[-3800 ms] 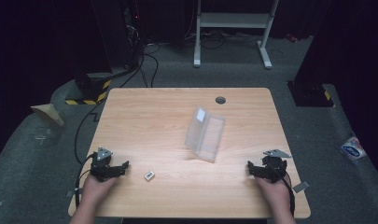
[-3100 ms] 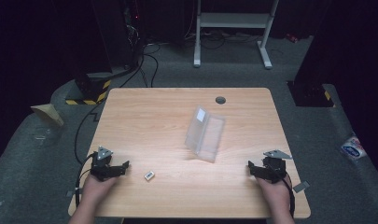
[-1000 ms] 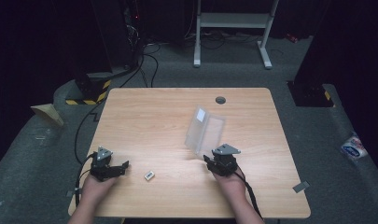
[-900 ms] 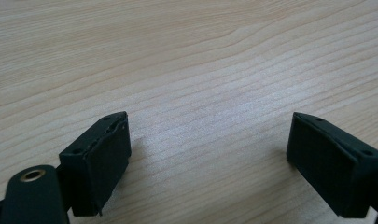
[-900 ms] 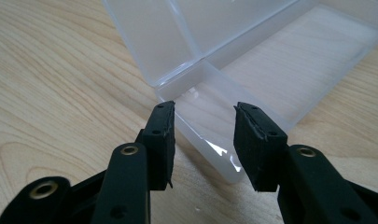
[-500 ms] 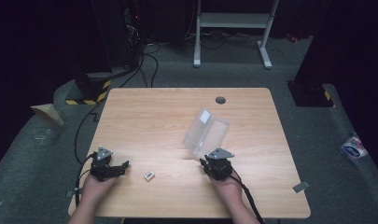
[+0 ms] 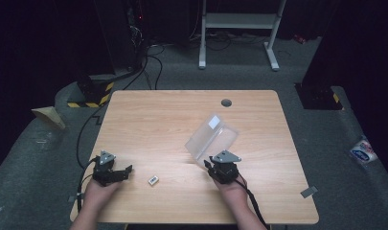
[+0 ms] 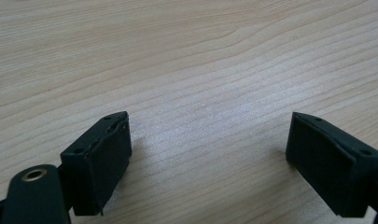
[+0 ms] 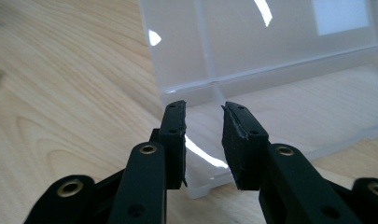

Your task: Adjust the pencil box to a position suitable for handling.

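Observation:
A clear plastic box [image 7: 213,136] with its lid raised stands askew on the wooden table [image 7: 172,115]. My right gripper [image 7: 209,164] is at its near corner. In the right gripper view the right gripper [image 9: 203,109] has just been closing, and the jaws stand narrow over the rim of the box [image 9: 270,56], gripping it. My left gripper [image 7: 128,170] rests near the table's front left. In the left gripper view, the left gripper [image 8: 210,135] is open wide over bare wood. A small white piece [image 7: 153,180] lies between the two hands.
A round dark grommet [image 7: 226,102] sits near the table's far edge. Cables and a black-and-yellow striped block [image 7: 88,96] lie on the floor at the far left. A white frame [image 7: 239,24] stands beyond the table. A packet [image 7: 363,152] lies on the floor at right.
The right hand came in from the table's right edge to the box. Its jaws narrowed on the near corner, and the box has turned and tilted. The left hand stayed still.

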Available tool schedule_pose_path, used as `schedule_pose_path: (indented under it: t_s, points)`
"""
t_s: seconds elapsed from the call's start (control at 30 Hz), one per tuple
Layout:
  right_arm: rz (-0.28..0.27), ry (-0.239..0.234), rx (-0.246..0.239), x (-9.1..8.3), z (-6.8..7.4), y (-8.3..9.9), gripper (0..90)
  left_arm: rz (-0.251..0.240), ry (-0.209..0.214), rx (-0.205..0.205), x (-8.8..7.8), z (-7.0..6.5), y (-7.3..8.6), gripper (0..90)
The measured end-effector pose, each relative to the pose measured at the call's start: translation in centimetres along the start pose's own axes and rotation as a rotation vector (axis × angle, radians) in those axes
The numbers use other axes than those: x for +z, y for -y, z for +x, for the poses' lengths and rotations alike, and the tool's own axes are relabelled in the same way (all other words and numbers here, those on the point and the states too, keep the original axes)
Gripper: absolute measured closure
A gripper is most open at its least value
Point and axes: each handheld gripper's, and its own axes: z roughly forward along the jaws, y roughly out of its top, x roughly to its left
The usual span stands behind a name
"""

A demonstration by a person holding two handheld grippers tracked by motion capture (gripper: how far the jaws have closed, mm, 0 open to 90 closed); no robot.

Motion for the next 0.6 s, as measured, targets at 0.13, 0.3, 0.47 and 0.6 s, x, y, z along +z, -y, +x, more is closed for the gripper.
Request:
schedule_pose_path:
  t_s: [0.13,0.3,0.47,0.6]
  points:
    - [0.005,0.027,0.018,0.3,-1.1,-0.2,67.0,-0.002,-0.001,0.000,0.0,0.0,0.0,14.6]
    - [0.016,0.056,0.027,0.7,-2.3,-0.3,66.0,-0.002,-0.002,0.000,0.0,0.0,0.0,14.7]
    - [0.040,0.054,0.032,1.2,-2.7,-0.1,68.6,-0.002,-0.001,0.001,0.0,0.0,0.0,14.8]
    - [0.059,0.047,0.023,1.6,-2.7,0.0,73.1,-0.002,-0.001,0.001,0.0,0.0,0.0,14.8]
